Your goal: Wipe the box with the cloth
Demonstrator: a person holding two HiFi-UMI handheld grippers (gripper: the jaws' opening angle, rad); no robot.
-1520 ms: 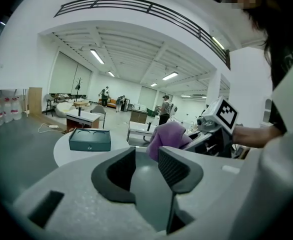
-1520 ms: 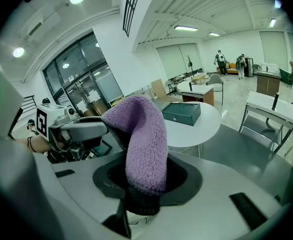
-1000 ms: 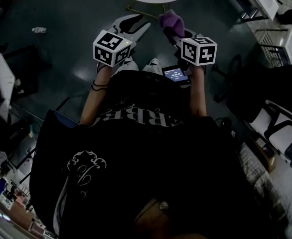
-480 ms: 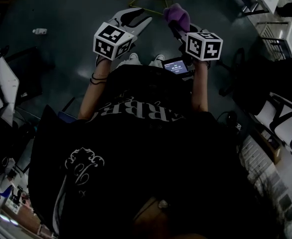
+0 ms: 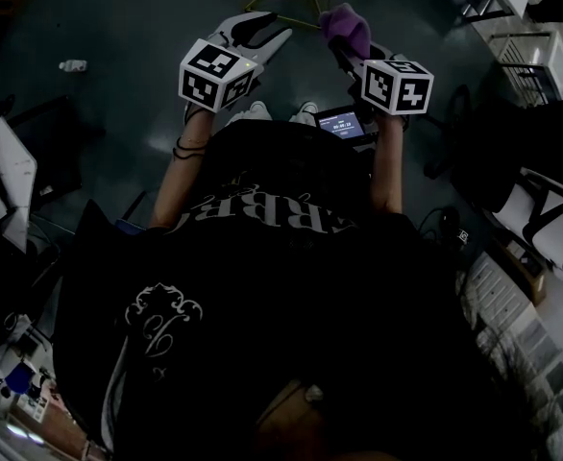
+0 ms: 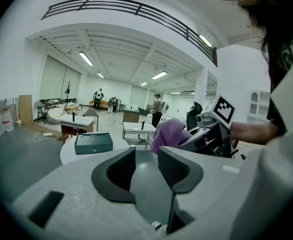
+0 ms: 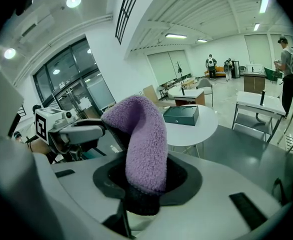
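The right gripper (image 7: 145, 186) has its jaws clamped on a purple cloth (image 7: 145, 139), which stands up from them and flops over at the top. The left gripper (image 6: 146, 160), just beside it, holds nothing, its jaws a narrow gap apart. Farther off, the dark green box (image 7: 180, 115) lies flat on a round white counter (image 7: 201, 131), well apart from both grippers

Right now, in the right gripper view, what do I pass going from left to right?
left gripper → purple cloth → dark box → long white table → standing person
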